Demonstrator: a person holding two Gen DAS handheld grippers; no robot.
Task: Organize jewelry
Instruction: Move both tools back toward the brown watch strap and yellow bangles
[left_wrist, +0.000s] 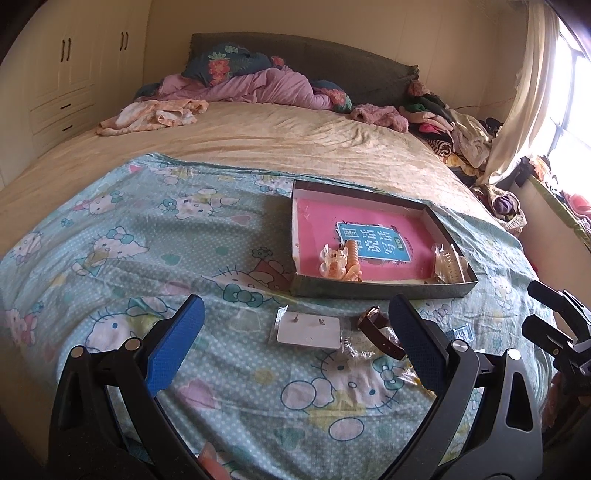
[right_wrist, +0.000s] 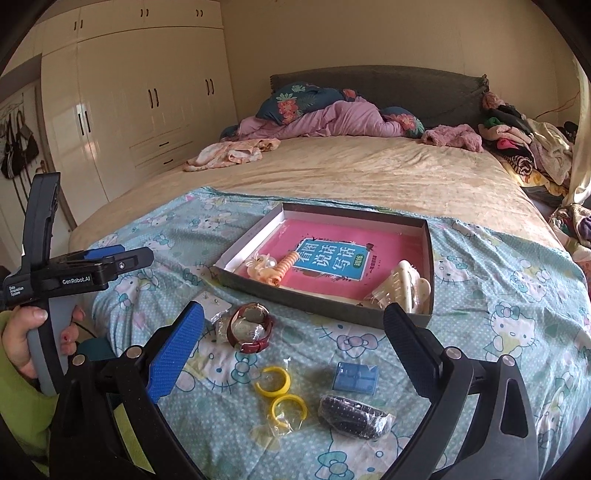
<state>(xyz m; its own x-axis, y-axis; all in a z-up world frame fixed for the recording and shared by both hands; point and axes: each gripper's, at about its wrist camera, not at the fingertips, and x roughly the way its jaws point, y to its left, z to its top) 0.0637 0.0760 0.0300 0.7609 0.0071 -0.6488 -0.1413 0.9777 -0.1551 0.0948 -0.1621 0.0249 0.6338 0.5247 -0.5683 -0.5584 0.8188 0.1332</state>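
A shallow grey box (left_wrist: 373, 289) (right_wrist: 325, 301) with a pink book in its bottom lies on the Hello Kitty sheet. Inside are an orange-and-pearl hair clip (left_wrist: 340, 262) (right_wrist: 271, 267) and a cream claw clip (left_wrist: 448, 264) (right_wrist: 400, 286). In front of the box lie a white earring card (left_wrist: 308, 330) (right_wrist: 214, 306), a brown-strap watch (left_wrist: 380, 330) (right_wrist: 251, 326), two yellow hoops in a bag (right_wrist: 280, 393), a small blue case (right_wrist: 355, 377) and a dark bagged hair band (right_wrist: 354, 415). My left gripper (left_wrist: 295, 343) hangs open above the card and watch. My right gripper (right_wrist: 293, 354) is open over the hoops.
The bed carries a pink quilt (right_wrist: 332, 118) and floral pillows at the headboard, with piled clothes (right_wrist: 528, 147) on the right. Cream wardrobes (right_wrist: 129, 110) line the left wall. A hand (right_wrist: 22, 343) holds the left gripper's handle at the left edge of the right wrist view.
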